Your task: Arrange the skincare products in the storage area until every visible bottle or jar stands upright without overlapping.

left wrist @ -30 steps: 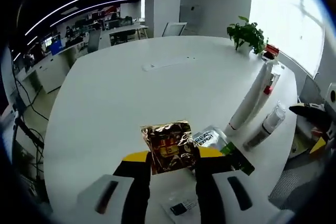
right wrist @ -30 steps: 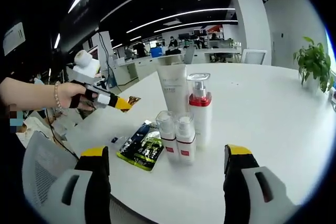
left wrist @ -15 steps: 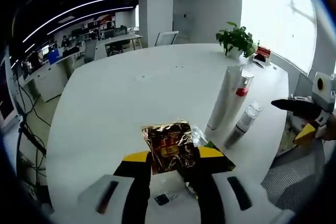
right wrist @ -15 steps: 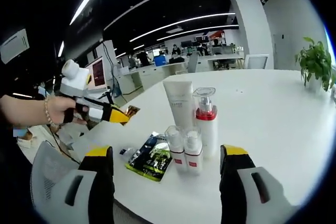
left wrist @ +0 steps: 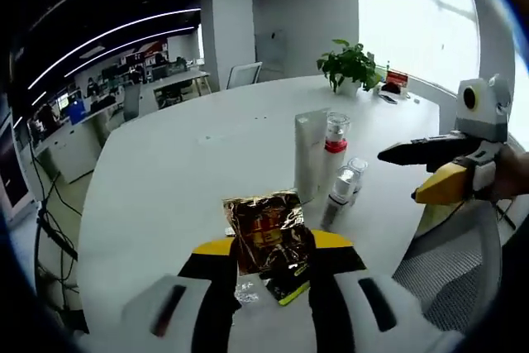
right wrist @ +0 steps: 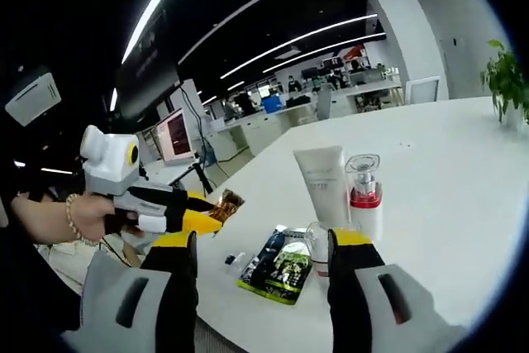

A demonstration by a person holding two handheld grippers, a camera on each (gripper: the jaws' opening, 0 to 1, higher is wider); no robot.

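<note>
The left gripper [left wrist: 269, 247] is clamped on a gold sachet [left wrist: 264, 229], held above the white table [left wrist: 165, 171]. Right of it a white tube [left wrist: 310, 155], a red-collared pump bottle [left wrist: 334, 148] and two small bottles [left wrist: 347, 183] stand upright and close together, possibly touching. In the right gripper view, a green sachet [right wrist: 277, 266] lies flat on the table beside them, with a small clear packet [right wrist: 235, 263] to its left. The right gripper [right wrist: 263, 241] has its jaws spread wide, holding nothing.
</note>
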